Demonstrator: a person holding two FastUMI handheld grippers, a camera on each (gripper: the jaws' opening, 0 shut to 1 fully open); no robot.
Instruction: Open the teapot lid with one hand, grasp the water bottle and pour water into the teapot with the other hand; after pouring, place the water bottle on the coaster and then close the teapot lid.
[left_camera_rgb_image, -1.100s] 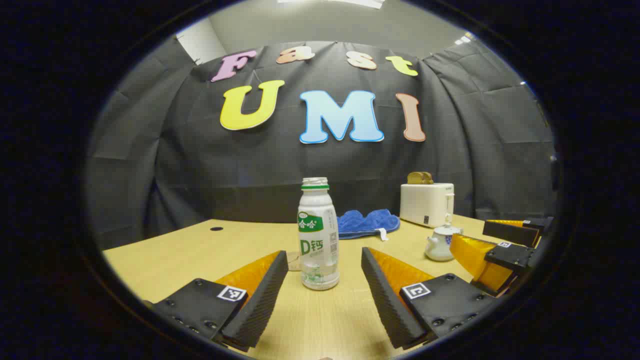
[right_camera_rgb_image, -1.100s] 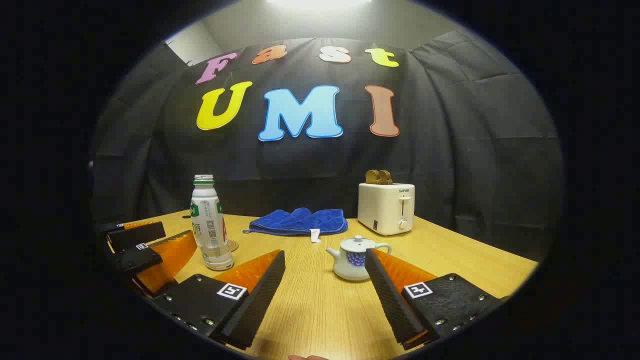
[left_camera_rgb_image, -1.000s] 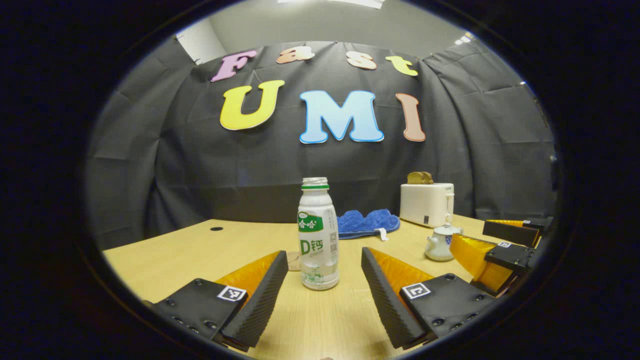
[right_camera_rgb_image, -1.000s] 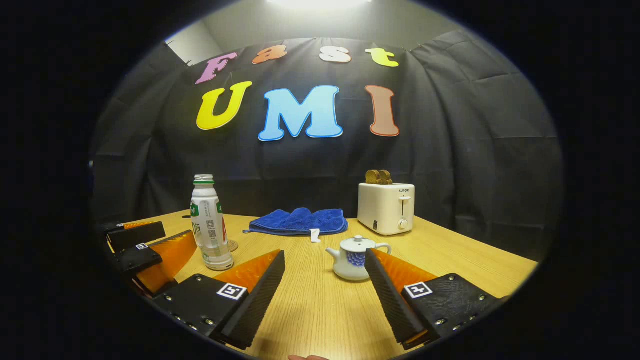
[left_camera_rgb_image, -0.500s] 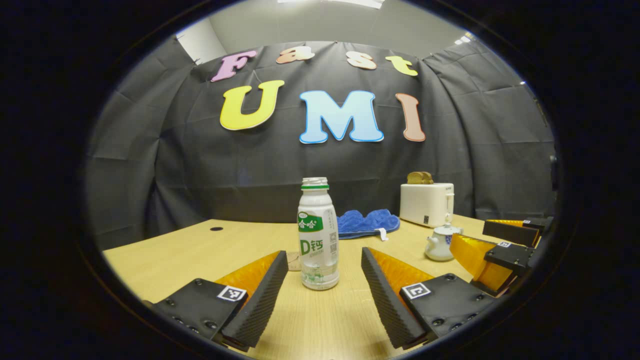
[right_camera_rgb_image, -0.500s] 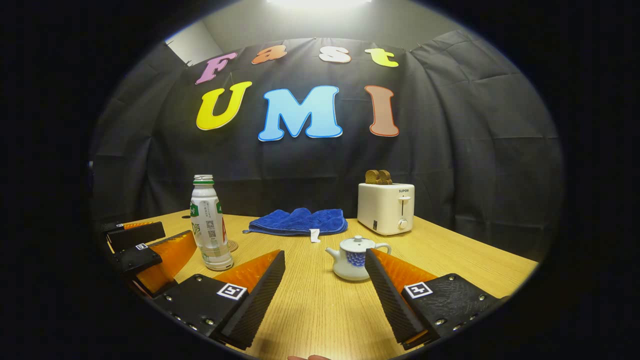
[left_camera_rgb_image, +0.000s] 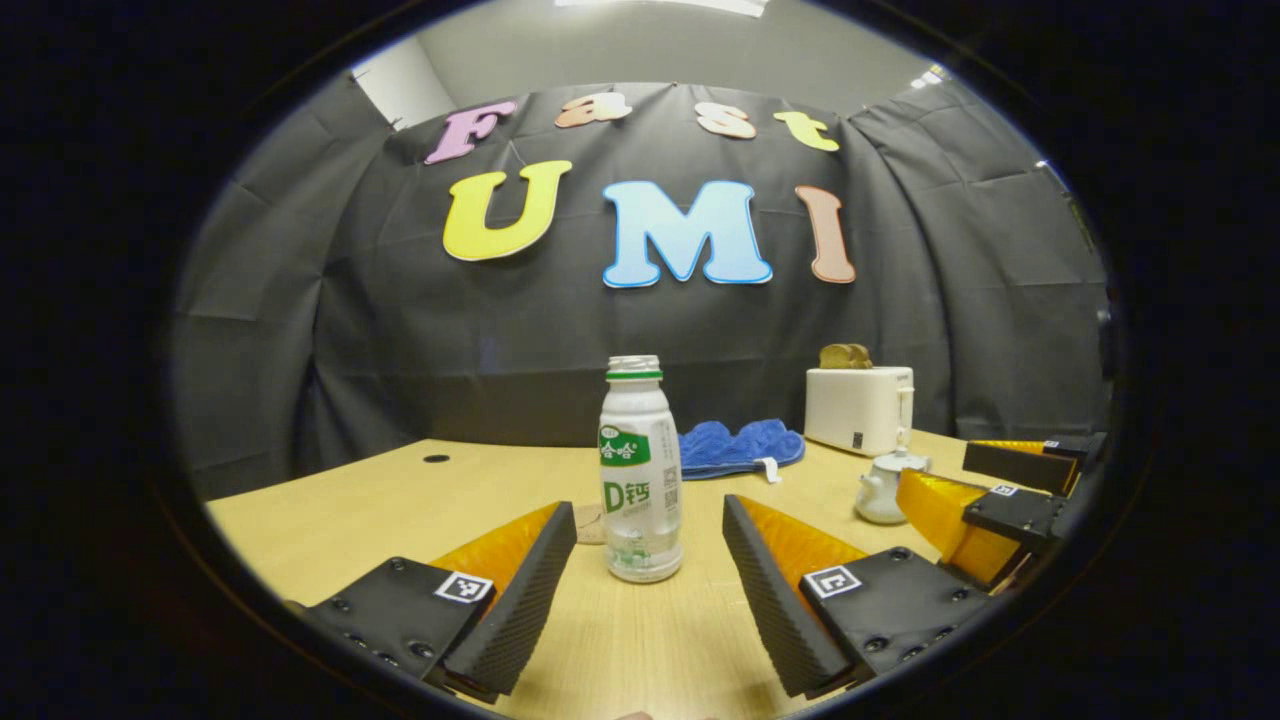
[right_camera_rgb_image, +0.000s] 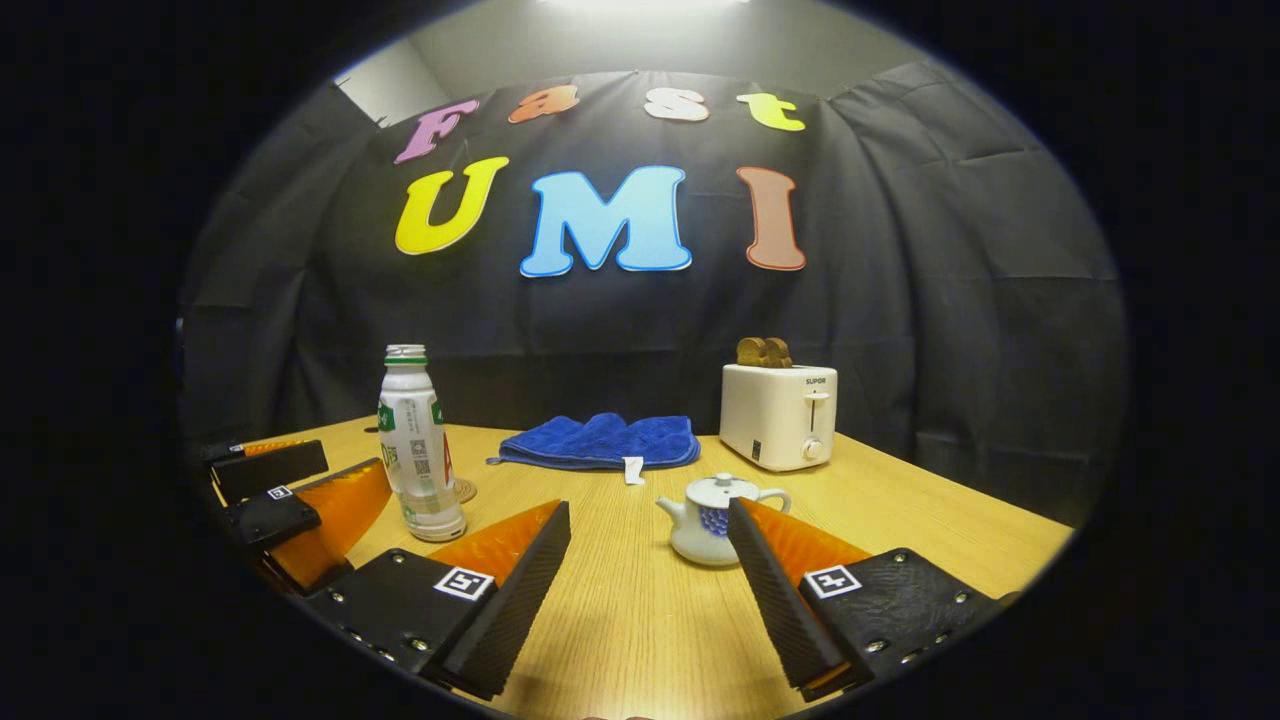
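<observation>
Left gripper view: left gripper (left_camera_rgb_image: 648, 525) spread wide, uncapped white plastic water bottle (left_camera_rgb_image: 640, 468) upright on light wooden table (left_camera_rgb_image: 350, 500) just ahead between its fingers, untouched.

Right gripper view: right gripper (right_camera_rgb_image: 648, 525) spread; white porcelain teapot (right_camera_rgb_image: 705, 520), lid on, ahead.

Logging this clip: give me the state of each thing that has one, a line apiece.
Water bottle: upright on the table, cap off.
Teapot: lid on, upright.
Coaster: bare, behind the bottle.
Toaster: bread sticking up.
Cloth: crumpled.
Left gripper: open, empty.
Right gripper: open, empty.
</observation>
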